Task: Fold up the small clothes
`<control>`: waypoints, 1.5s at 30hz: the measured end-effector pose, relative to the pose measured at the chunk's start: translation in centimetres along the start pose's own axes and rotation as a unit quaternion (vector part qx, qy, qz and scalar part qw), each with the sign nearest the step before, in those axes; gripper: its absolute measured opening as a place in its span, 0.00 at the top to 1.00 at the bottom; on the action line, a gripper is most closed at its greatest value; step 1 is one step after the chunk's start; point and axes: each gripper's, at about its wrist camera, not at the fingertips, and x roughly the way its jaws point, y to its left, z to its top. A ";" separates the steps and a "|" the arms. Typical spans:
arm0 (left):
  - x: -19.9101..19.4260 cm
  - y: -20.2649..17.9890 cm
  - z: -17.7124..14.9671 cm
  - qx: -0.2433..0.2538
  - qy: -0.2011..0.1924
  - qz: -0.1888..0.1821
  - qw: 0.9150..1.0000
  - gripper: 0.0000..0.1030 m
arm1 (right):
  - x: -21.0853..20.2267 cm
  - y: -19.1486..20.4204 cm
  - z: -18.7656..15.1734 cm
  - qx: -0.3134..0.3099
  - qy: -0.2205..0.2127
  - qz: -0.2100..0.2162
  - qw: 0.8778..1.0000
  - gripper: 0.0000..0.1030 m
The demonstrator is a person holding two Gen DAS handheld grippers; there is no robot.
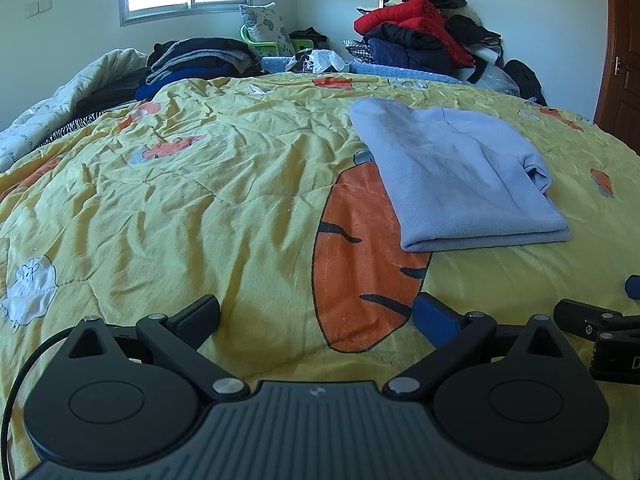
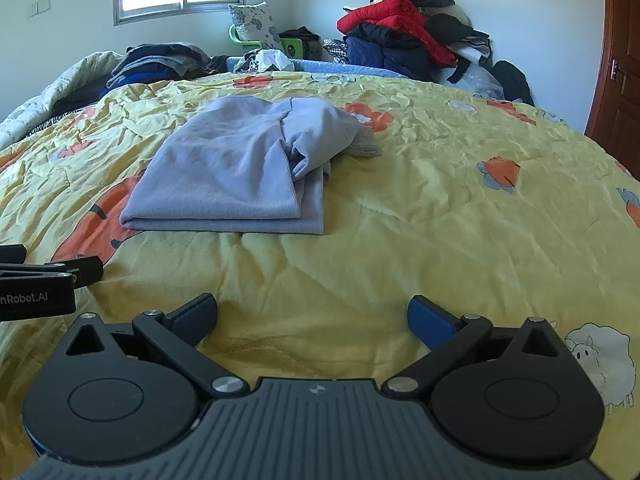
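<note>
A light blue garment [image 1: 460, 176] lies folded on the yellow quilt [image 1: 180, 200], ahead and to the right of my left gripper [image 1: 316, 312]. In the right wrist view the garment [image 2: 236, 168] lies ahead and to the left, with a bunched sleeve at its right side. My left gripper is open and empty, low over the quilt. My right gripper [image 2: 312, 312] is open and empty, also low over the quilt [image 2: 440, 200]. Each gripper shows at the edge of the other's view: the right one [image 1: 600, 332] and the left one [image 2: 48, 276].
A heap of red, black and navy clothes [image 1: 424, 36] stands at the far right by the wall. A stack of dark folded clothes [image 1: 200, 60] lies at the far left of the bed. A wooden door [image 1: 620, 60] is at the right.
</note>
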 end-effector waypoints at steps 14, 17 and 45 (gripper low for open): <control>-0.2 0.0 -0.1 -0.002 0.000 0.005 1.000 0.00 | -0.1 0.1 -0.2 0.008 -0.001 -0.013 1.000 0.01; -0.2 0.0 -0.1 -0.002 -0.001 0.005 1.000 0.00 | 0.0 0.1 -0.2 0.008 0.000 -0.013 1.000 0.01; -0.2 -0.1 -0.1 -0.001 -0.001 0.005 1.000 0.00 | 0.0 0.0 -0.2 0.016 -0.001 -0.022 1.000 0.01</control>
